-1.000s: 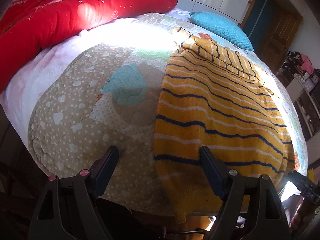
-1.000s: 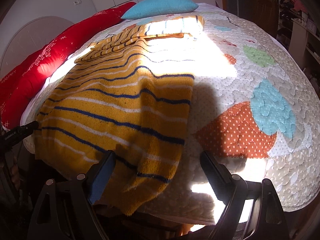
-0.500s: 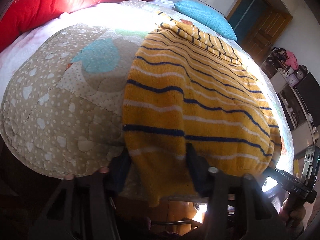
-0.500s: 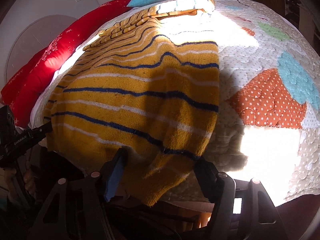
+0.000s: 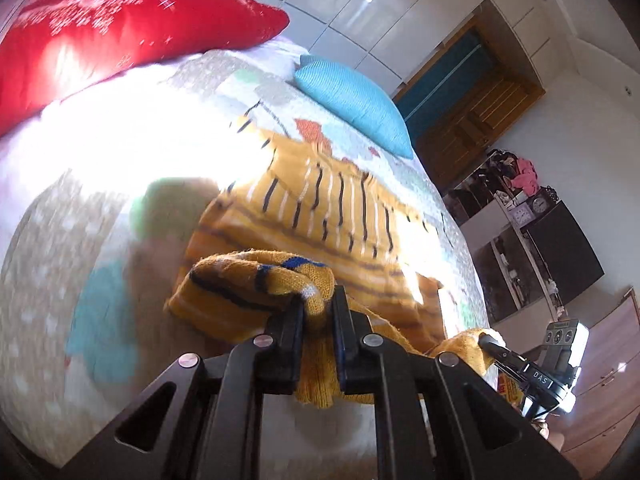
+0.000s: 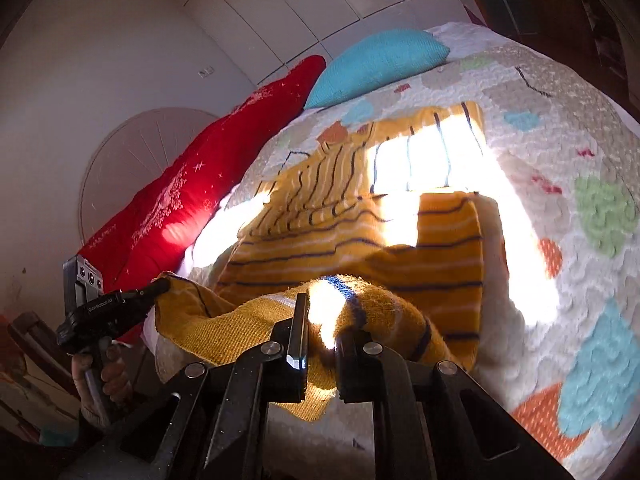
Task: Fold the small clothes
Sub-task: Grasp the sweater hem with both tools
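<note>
A mustard-yellow sweater [image 5: 340, 208] with navy and white stripes lies on the quilted bed [image 5: 60, 240], its sleeves folded across the far end. My left gripper [image 5: 318, 300] has its jaws closing on the near hem's left corner, and the knit bunches between the pads. My right gripper [image 6: 322, 308] has its jaws closing on the hem's right corner of the sweater [image 6: 360, 240]. Both corners are lifted off the bed, and the hem hangs between them. Each view shows the other gripper pinching the cloth: right gripper [image 5: 486, 340], left gripper [image 6: 160, 286], held by a hand [image 6: 108, 376].
A long red pillow [image 5: 120, 32] and a blue cushion [image 5: 352, 96] lie at the head of the bed. A wooden door [image 5: 480, 112] and a dark shelf unit with clocks [image 5: 528, 208] stand to the right. Strong sunlight washes out part of the quilt [image 6: 560, 200].
Both grippers went from wide open at the bed's near edge to pinched on the sweater's hem corners. They rose and carried the hem up and forward over the sweater.
</note>
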The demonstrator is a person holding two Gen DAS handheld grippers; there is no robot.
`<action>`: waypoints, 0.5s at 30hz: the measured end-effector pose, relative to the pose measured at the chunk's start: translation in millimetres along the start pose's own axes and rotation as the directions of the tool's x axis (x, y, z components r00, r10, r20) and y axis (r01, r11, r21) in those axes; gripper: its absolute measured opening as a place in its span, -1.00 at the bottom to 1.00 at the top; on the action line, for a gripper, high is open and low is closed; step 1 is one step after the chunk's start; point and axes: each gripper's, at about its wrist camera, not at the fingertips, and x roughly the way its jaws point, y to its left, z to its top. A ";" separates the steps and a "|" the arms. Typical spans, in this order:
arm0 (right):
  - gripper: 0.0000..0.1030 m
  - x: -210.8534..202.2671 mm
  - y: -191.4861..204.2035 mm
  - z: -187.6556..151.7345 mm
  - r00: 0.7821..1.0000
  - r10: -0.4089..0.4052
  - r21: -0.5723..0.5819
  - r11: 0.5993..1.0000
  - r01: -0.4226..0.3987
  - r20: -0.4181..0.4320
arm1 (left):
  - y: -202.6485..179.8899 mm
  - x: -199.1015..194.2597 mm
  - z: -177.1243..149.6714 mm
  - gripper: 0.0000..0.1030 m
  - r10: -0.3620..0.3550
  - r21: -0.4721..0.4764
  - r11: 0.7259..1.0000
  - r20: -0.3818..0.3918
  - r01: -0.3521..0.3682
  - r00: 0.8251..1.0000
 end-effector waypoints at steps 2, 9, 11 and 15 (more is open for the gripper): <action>-0.78 24.8 -11.6 43.1 0.999 -0.018 0.011 1.000 0.018 0.034 | -11.8 38.0 40.1 -0.76 0.060 0.042 0.997 0.027 -0.061 0.998; -0.67 143.2 -81.9 145.4 0.988 -0.126 0.167 0.976 0.139 -0.083 | 21.6 152.5 125.6 -0.57 0.131 -0.115 0.984 -0.068 -0.138 0.989; -0.46 143.5 -95.8 149.4 0.996 -0.060 0.245 0.967 0.075 -0.069 | 31.9 143.0 129.2 -0.14 0.019 -0.187 0.982 -0.040 -0.026 0.999; 0.03 121.4 -98.1 147.8 1.000 0.013 0.283 0.959 -0.020 0.026 | 27.1 115.4 132.0 0.45 0.070 -0.115 0.991 0.045 -0.064 0.997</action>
